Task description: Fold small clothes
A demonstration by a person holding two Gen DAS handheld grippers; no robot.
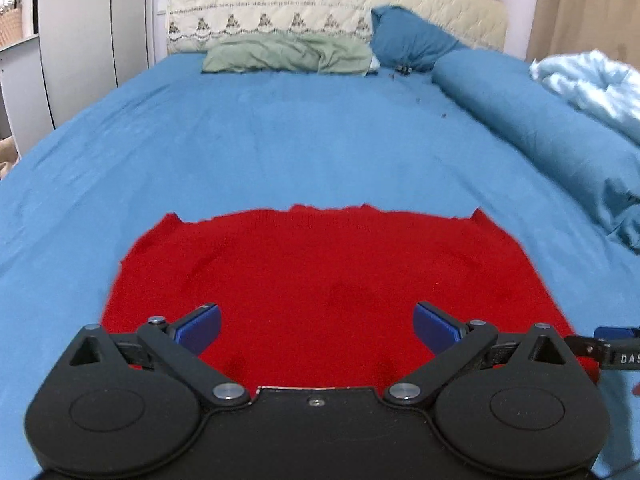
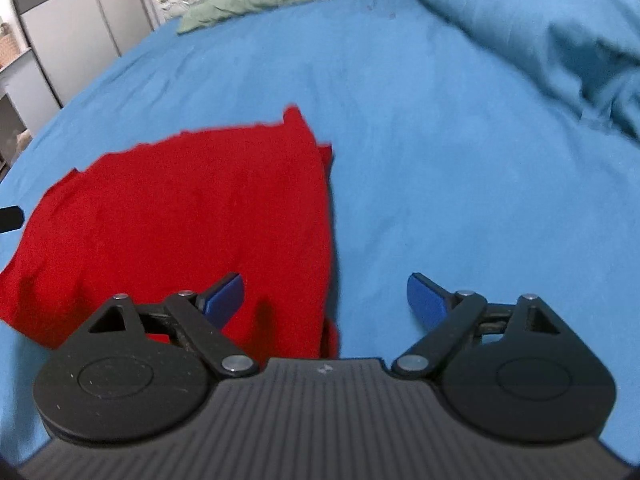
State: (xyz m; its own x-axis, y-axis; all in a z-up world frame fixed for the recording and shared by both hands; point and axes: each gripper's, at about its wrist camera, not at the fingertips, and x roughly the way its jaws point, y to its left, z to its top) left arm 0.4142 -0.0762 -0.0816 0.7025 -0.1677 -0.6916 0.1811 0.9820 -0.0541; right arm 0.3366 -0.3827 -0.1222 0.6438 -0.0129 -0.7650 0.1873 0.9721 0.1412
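A bed [image 1: 280,140] with a blue sheet fills both views, and on its near part lies a red knitted garment [image 1: 320,280], spread flat, apparently already folded inward along its sides, since a doubled edge shows along its right side in the right wrist view [image 2: 324,200]. The step in hand looks like the pause between folds: nothing is held. The left gripper [image 1: 316,328] hovers over the garment's near half with its blue pads spread wide; the right gripper [image 2: 324,300] sits over the garment's right edge, also spread wide, one pad above red cloth and the other above bare sheet. The next move probably calls for both claws to drop to the near hem, pinch it at two corners and carry it toward the far edge.

Beyond, a rolled blue duvet [image 1: 540,128] lies along the right, a green pillow [image 1: 288,54] and a blue pillow [image 1: 408,36] rest against a cream quilted headboard [image 1: 320,4], and grey wardrobe doors [image 1: 88,40] stand at left.
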